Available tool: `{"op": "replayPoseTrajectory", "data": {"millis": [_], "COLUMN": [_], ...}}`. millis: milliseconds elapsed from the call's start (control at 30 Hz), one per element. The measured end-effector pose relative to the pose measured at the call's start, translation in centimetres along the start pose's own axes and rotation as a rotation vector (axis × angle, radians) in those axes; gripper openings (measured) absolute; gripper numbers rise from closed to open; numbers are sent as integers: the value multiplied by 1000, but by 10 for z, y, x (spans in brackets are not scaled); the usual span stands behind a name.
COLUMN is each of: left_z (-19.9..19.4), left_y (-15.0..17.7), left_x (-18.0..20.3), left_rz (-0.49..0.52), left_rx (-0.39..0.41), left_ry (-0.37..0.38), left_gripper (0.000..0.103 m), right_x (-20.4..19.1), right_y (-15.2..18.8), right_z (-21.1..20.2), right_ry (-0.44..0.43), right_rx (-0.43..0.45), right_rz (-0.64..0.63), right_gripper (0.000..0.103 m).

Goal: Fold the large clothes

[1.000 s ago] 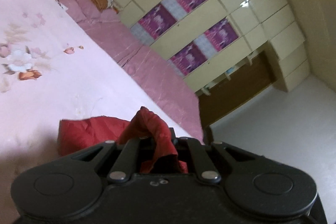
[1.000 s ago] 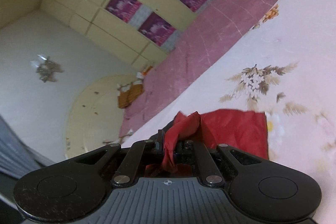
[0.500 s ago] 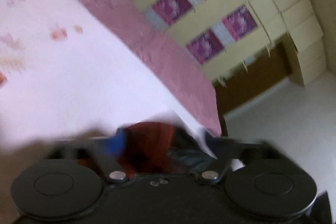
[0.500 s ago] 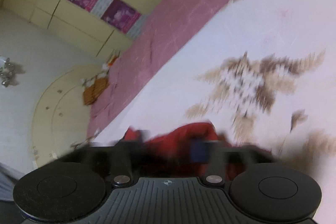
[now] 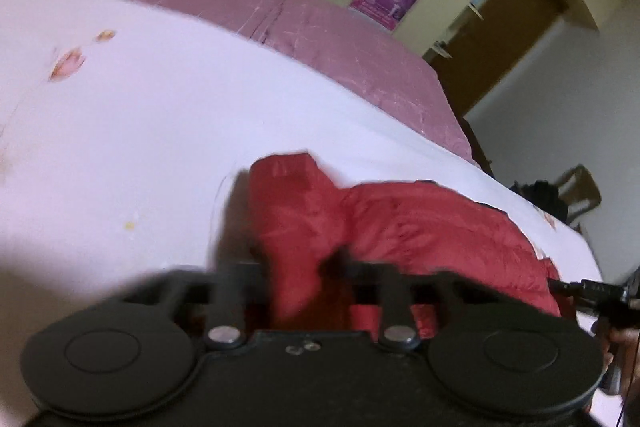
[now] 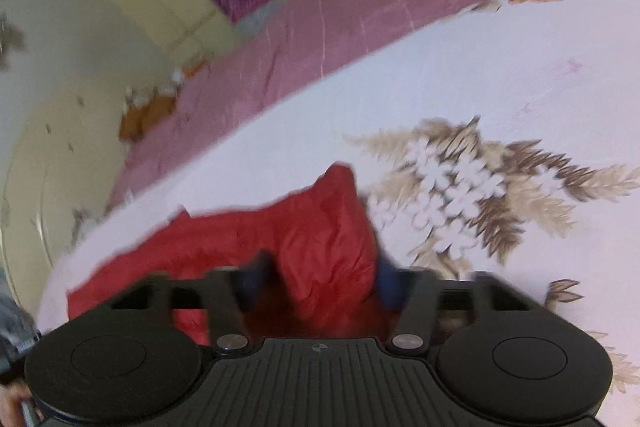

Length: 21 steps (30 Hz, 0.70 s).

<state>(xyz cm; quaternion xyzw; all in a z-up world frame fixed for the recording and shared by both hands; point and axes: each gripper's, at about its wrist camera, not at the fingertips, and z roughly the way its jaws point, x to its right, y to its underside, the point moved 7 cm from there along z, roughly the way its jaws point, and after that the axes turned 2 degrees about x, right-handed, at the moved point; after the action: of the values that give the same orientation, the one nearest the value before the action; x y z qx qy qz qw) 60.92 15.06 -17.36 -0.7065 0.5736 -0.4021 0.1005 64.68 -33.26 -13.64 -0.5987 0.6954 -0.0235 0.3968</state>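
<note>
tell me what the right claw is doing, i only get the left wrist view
Observer: The right claw has a bunched corner of the red garment between its blue pads. Its jaws are closing on it.
Operator: is that corner lying flat
Observer: No. A peak of fabric stands up above the claw, and the rest trails off low to the left in that view.
Operator: anything beside it
Observer: A brown and white flower print on the bedsheet, just right of the garment.
</note>
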Motion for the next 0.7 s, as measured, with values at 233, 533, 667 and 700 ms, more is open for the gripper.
{"op": "replayPoseTrajectory", "data": {"millis": [233, 533, 667, 700], "left_z": [-19, 17, 9, 11], "left_y": [-18, 11, 13, 10], "left_x": [36, 22, 21, 22], "left_rz": [188, 190, 201, 202], "left_rx": [168, 95, 92, 87], "left_ry": [-56, -125, -134, -134], "left_gripper": [6, 7, 10, 11], "right_x": [-20, -4, -2, -3], "right_y": [-13, 20, 25, 26], "right_z": [-18, 21, 22, 21], "right_ry": [36, 130, 125, 127], "right_rx": [191, 122, 145, 146], "right_rz": [-95, -145, -173, -172], "right_gripper": [6, 6, 6, 6]}}
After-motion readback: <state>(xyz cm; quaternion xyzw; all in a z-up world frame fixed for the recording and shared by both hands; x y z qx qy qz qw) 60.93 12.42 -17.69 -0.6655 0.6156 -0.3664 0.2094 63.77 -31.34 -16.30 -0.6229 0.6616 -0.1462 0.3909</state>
